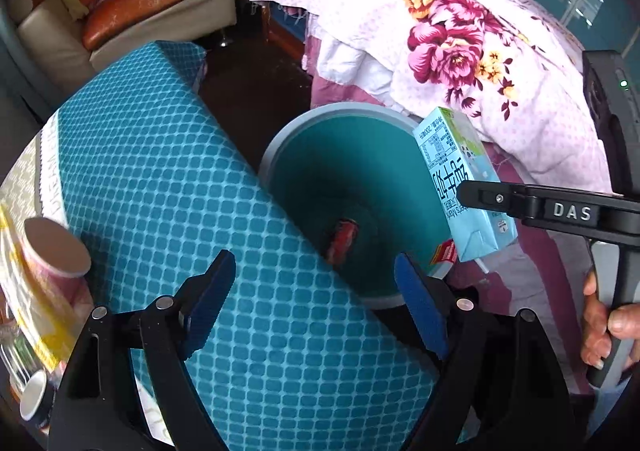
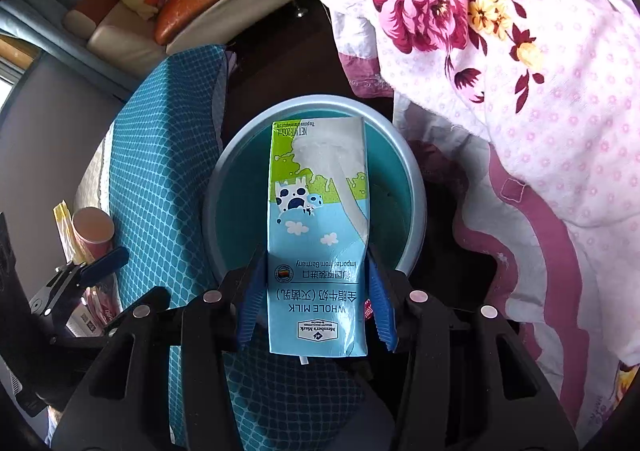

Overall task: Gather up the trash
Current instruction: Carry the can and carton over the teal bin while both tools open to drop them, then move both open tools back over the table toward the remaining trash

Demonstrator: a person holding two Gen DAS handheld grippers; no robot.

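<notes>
A teal bin (image 1: 280, 143) with a grey rim stands on the floor between the table and the bed. My left gripper (image 1: 316, 303) is open and empty, over the table edge beside the bin. A blurred red item (image 1: 342, 241) shows inside the bin, and a red-and-white box (image 1: 444, 257) lies at its near wall. My right gripper (image 2: 317, 255) is shut on a light-blue milk carton (image 2: 316, 235) and holds it over the bin's mouth (image 2: 416, 187). The left wrist view shows the carton (image 1: 460, 179) tilted above the rim.
The table (image 1: 180, 179) under a blue checked cloth fills the left. On it stand a pink paper cup (image 1: 56, 247) and yellow-white packaging. A flowered bed quilt (image 1: 440, 31) hangs right of the bin. A sofa (image 1: 140, 11) stands at the back. A hand (image 1: 608, 327) grips the right handle.
</notes>
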